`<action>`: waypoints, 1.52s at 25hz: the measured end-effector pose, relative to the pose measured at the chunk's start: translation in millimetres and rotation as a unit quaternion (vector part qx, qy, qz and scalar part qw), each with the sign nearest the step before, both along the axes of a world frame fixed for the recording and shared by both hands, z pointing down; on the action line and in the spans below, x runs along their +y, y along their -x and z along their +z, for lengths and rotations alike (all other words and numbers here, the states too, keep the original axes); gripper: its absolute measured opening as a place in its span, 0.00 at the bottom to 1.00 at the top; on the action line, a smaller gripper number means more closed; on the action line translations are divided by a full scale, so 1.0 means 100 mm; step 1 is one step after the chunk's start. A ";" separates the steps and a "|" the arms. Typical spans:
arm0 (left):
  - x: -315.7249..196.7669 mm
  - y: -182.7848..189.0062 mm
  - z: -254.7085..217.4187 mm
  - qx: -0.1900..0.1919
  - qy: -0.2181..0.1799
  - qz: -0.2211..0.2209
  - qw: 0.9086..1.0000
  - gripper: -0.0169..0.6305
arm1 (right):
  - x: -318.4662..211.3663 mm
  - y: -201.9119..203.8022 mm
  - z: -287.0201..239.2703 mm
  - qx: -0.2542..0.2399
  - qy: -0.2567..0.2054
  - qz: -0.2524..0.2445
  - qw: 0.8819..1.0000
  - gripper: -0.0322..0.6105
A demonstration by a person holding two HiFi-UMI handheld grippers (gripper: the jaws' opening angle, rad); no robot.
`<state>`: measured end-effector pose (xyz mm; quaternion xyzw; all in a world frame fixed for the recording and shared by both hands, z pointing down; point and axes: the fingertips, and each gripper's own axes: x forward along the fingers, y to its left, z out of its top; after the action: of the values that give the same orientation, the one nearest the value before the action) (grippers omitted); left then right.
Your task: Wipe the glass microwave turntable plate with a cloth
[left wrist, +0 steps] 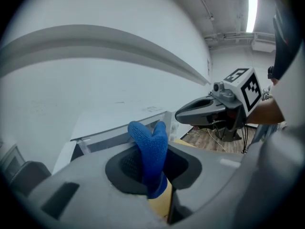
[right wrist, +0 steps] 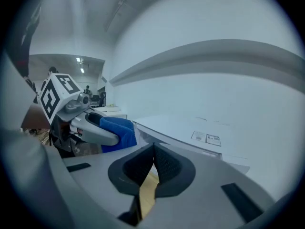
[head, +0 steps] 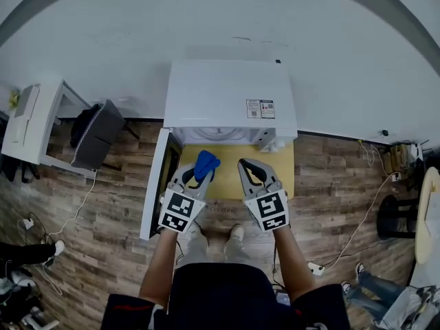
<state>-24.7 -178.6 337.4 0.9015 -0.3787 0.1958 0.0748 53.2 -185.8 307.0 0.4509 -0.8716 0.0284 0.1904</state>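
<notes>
Cloth (left wrist: 150,151), blue: pinched upright between left gripper (head: 197,170) fingers, over yellow desk (head: 283,174), before white microwave (head: 230,102). Right gripper (right wrist: 153,150): fingers pressed together, nothing between, just beside left gripper. Microwave door (head: 155,184) open, left side.

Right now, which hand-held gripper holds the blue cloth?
The left hand-held gripper: its jaws pinch the cloth, while the right hand-held gripper is shut on nothing.

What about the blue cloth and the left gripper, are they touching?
Touching. The left gripper view shows the left gripper shut on the blue cloth, pinching it.
</notes>
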 end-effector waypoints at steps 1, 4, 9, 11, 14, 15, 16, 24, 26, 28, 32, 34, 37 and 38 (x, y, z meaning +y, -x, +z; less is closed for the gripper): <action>0.01 0.02 -0.08 0.002 -0.007 -0.001 1.000 0.12 | 0.01 0.00 -0.07 -0.006 -0.005 0.004 1.000 0.07; 0.05 0.09 -0.32 0.005 -0.025 -0.009 1.000 0.12 | 0.05 -0.02 -0.27 -0.012 -0.021 0.008 1.000 0.07; 0.12 0.20 -0.73 0.015 -0.056 -0.024 0.998 0.12 | 0.15 -0.06 -0.66 -0.013 -0.060 0.015 0.998 0.07; 0.14 0.24 -0.89 0.022 -0.078 -0.027 0.996 0.12 | 0.17 -0.07 -0.80 -0.018 -0.073 0.020 0.997 0.07; 0.14 0.29 -1.09 0.027 -0.104 -0.038 0.994 0.12 | 0.18 -0.11 -1.01 -0.021 -0.097 0.028 0.995 0.07; 0.14 0.30 -1.15 0.030 -0.108 -0.044 0.993 0.12 | 0.18 -0.12 -1.08 -0.023 -0.104 0.030 0.994 0.07; 0.14 0.32 -1.21 0.034 -0.111 -0.050 0.992 0.12 | 0.19 -0.13 -1.15 -0.025 -0.112 0.031 0.993 0.07; 0.18 0.29 -1.73 0.056 -0.161 -0.052 0.984 0.12 | 0.30 -0.24 -1.66 -0.039 -0.169 0.044 0.984 0.07; 0.21 0.26 -1.84 0.061 -0.171 -0.049 0.982 0.12 | 0.33 -0.28 -1.73 -0.044 -0.180 0.046 0.982 0.07; 0.25 0.24 -1.92 0.062 -0.181 -0.047 0.980 0.12 | 0.37 -0.32 -1.78 -0.048 -0.187 0.048 0.980 0.07; 0.35 0.21 -2.06 0.047 -0.209 -0.039 0.976 0.12 | 0.46 -0.36 -1.86 -0.056 -0.197 0.053 0.977 0.07; 0.38 0.17 -2.11 0.047 -0.214 -0.032 0.975 0.12 | 0.48 -0.38 -1.88 -0.060 -0.199 0.055 0.977 0.07; 0.43 0.11 -2.16 0.049 -0.218 -0.025 0.974 0.12 | 0.52 -0.40 -1.91 -0.063 -0.203 0.055 0.976 0.07; 0.45 0.10 -2.17 0.050 -0.219 -0.023 0.974 0.12 | 0.54 -0.40 -1.92 -0.065 -0.204 0.056 0.975 0.07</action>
<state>-34.5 -133.6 120.1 0.8957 -0.4285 0.0611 -0.1014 93.1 -132.1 115.0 0.5255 -0.8428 -0.1105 0.0356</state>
